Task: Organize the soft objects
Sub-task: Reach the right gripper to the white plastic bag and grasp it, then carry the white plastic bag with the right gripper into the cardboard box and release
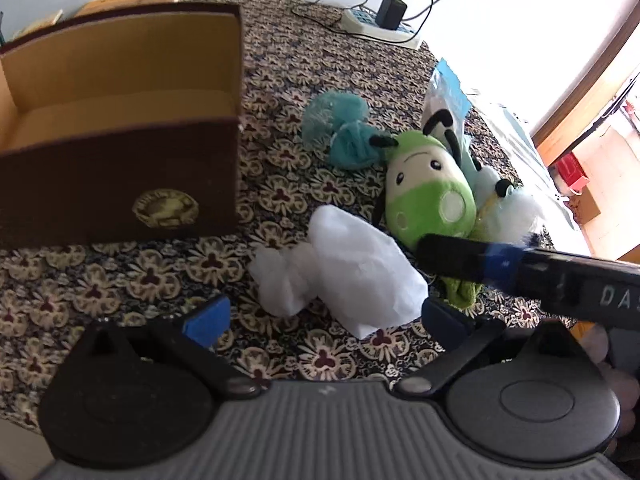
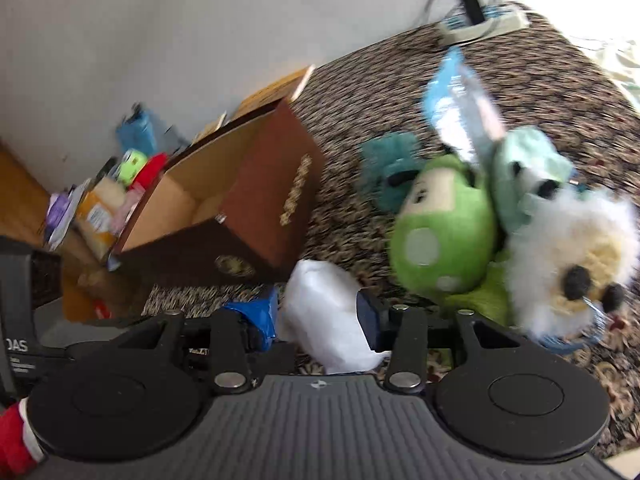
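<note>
Left gripper (image 1: 320,316) hangs with its blue pads spread wide, straddling the near end of the crumpled white tissue wad (image 1: 352,268) without pressing on it. Right gripper (image 2: 320,316) has the same white wad (image 2: 328,312) between its jaws, which stand a little apart; with the blur I cannot tell if the pads bite. In the left view its black finger (image 1: 460,258) reaches in from the right, crossing in front of the green plush (image 1: 430,196).

Crowding the wad: that green plush just beyond it, a teal mesh puff (image 1: 340,132) further back, a fluffy white toy (image 2: 568,256) hard against the plush's side, a blue-and-clear packet (image 2: 460,116) behind. An open brown box (image 1: 120,128) stands left on the patterned cloth (image 1: 280,88), its inside bare as far as shown.

Left view alone gives the box's front emblem sharp and the power strip (image 1: 380,26) clear. Right view alone shows a heap of clutter (image 2: 100,200) past the box, and a red sleeve (image 2: 14,436) at the bottom corner.
</note>
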`<state>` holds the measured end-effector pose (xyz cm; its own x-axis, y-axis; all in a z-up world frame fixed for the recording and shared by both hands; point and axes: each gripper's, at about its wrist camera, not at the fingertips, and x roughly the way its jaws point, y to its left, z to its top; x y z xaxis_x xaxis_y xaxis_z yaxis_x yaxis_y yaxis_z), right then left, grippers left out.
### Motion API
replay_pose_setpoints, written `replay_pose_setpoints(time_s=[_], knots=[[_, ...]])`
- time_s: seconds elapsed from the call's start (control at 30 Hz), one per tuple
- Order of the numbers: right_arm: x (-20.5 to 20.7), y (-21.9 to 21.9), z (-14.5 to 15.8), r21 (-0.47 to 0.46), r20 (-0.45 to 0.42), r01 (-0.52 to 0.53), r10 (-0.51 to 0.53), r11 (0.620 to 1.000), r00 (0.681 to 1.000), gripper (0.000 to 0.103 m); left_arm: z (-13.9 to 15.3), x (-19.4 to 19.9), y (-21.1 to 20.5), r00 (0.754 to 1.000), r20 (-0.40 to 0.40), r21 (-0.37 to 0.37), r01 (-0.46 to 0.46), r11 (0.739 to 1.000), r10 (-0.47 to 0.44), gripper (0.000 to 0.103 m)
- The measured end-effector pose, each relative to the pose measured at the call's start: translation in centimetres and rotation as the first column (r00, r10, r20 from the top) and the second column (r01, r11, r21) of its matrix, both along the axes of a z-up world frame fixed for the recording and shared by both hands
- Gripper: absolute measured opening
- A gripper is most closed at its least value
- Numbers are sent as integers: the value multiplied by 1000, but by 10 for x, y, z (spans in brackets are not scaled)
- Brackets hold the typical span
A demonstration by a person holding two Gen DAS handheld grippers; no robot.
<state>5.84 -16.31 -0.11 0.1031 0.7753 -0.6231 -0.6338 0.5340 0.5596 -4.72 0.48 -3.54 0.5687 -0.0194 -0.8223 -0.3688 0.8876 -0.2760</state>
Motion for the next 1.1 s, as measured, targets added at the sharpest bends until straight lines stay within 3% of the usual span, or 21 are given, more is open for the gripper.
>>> replay_pose_setpoints(time_s=[0.13,0.2,0.27,0.57,0.7,0.77,0.93,1.1], knots=[[-3,16,-6,-30,35,-39,40,999,999,29,-8,8,0,1000,9,-1,25,1000,-25,96],[-3,21,-12,-54,32,-36,37,998,999,29,-12,14,-1,999,11,24,47,999,-47,78],[2,23,-20,-68,-4,-42,42,997,999,26,-17,17,0,998,2,8,59,998,-59,76],[14,15,-34,-2,-93,-75,74,997,993,4,-14,17,-5,993,55,7,103,995,-104,60],[20,12,-32,27,-110,-108,110,994,988,0,-8,16,-11,985,93,-11,148,989,-146,53],[19,12,-30,60,-127,-134,140,989,982,0,-6,17,-14,979,110,-20,176,984,-173,44],[17,15,-27,48,-107,-152,156,987,982,0,-8,19,-11,980,115,-52,166,985,-159,44],[19,14,-26,48,-110,-157,161,987,981,0,-9,21,-14,979,114,-32,171,985,-166,41]])
